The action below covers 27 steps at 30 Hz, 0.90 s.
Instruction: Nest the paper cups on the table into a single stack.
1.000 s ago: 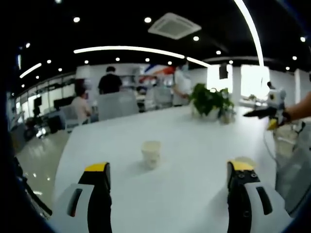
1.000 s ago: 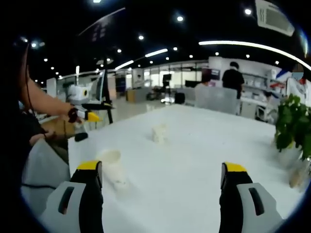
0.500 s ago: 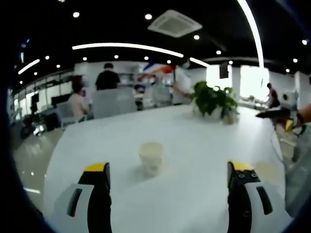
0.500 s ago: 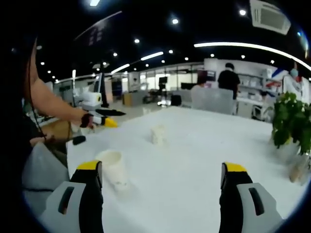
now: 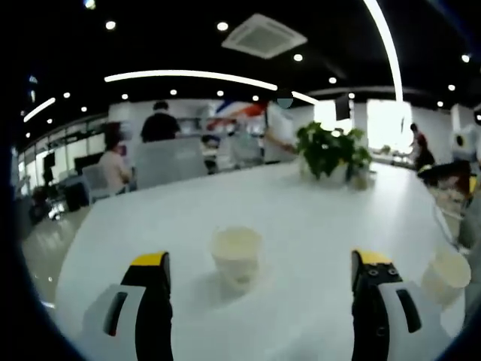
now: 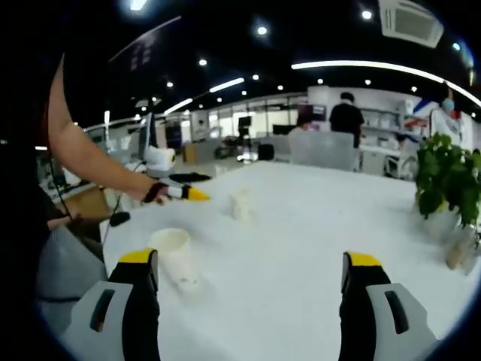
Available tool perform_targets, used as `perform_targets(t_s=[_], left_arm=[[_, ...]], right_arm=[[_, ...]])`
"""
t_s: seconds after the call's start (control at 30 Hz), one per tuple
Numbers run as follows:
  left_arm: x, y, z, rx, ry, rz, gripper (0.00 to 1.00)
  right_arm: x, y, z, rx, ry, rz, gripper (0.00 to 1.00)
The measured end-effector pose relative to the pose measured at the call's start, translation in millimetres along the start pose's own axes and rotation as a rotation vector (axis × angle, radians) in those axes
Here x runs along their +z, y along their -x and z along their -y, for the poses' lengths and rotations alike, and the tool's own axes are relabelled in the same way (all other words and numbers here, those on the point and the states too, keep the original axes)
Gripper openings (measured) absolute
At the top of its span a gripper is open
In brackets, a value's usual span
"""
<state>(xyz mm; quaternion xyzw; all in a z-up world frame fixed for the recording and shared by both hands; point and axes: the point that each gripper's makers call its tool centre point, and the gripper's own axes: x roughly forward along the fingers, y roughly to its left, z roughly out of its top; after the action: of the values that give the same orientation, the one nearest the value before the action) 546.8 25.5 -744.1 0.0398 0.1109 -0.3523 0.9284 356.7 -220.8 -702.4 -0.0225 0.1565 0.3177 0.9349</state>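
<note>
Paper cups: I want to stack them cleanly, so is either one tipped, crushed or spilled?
Nothing stands out. The near paper cup and the far paper cup both stand upright, mouths up, apart on the white table, with no spill visible.

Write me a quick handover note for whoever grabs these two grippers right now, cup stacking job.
Left gripper: open, empty, lined up on the far cup, which stands upright on the white table between its jaws' line of sight, not yet gripped.
Right gripper: open, empty. The near cup stands upright just past its left jaw.
In the right gripper view, the left gripper's yellow tip sits beside the far cup.
A potted plant stands at the table's far side.
Done: nothing nested.
Left: grip one cup and nest it into the other.
</note>
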Motion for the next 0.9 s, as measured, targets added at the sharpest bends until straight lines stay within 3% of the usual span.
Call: perform_targets(t_s=[0.2,0.43,0.9], left_arm=[[-4.9,-30,-15.0,0.011,0.028,0.000,0.96],[-4.6,-47,-7.9,-0.003,0.029,0.027,0.88],[-25.7,-69,-20.7,0.018,0.012,-0.011,0.71]], right_arm=[[1.3,0,-1,-0.005,-0.002,-0.004,1.00],[-0.7,0,1,-0.016,-0.013,-0.007,1.00],[-10.9,1,4,-0.040,-0.050,-0.022,1.00]])
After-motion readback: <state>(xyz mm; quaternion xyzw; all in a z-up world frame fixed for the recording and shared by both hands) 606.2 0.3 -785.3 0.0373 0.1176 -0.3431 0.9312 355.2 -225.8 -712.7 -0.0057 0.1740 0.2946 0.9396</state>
